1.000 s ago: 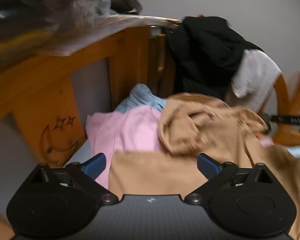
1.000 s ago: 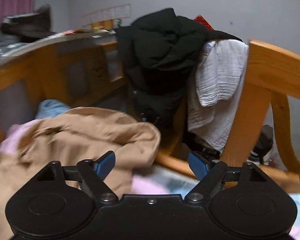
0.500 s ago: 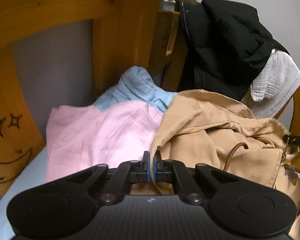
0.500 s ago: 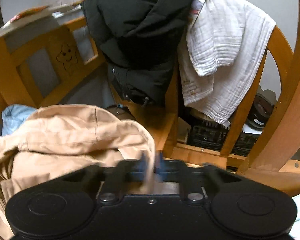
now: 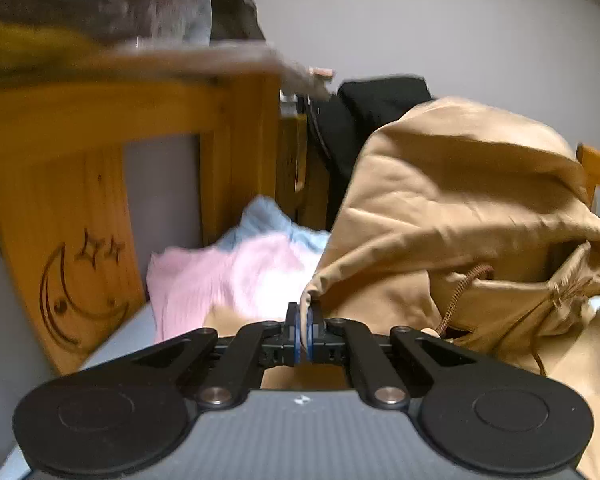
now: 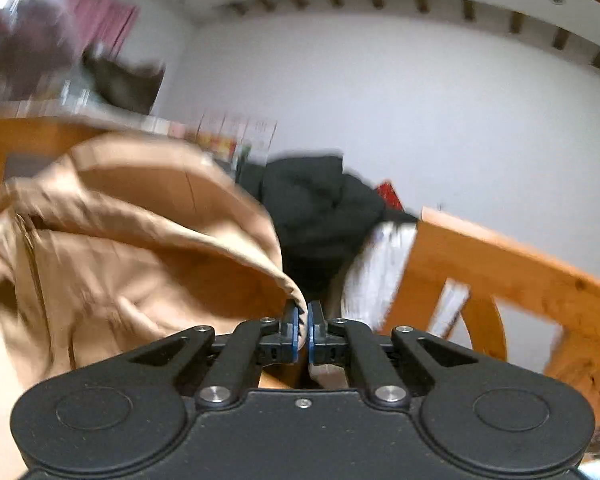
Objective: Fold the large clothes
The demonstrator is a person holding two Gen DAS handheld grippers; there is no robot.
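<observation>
A large tan jacket (image 5: 452, 216) with a brown drawstring hangs raised in front of me. My left gripper (image 5: 303, 312) is shut on its left edge in the left wrist view. My right gripper (image 6: 303, 314) is shut on the jacket's (image 6: 132, 248) right edge in the right wrist view. The fabric billows between the two grippers, lifted off the bed. A pink garment (image 5: 228, 280) and a light blue one (image 5: 264, 220) lie on the bed behind the jacket.
A wooden bed frame (image 5: 100, 216) with a carved moon and stars stands on the left. A black coat (image 6: 320, 216) and a white cloth (image 6: 384, 272) hang over the far wooden rail (image 6: 512, 268). Bed slats run overhead.
Both grippers closed on the tan jacket's edges and have lifted it up off the bed. The views have tilted upward.
</observation>
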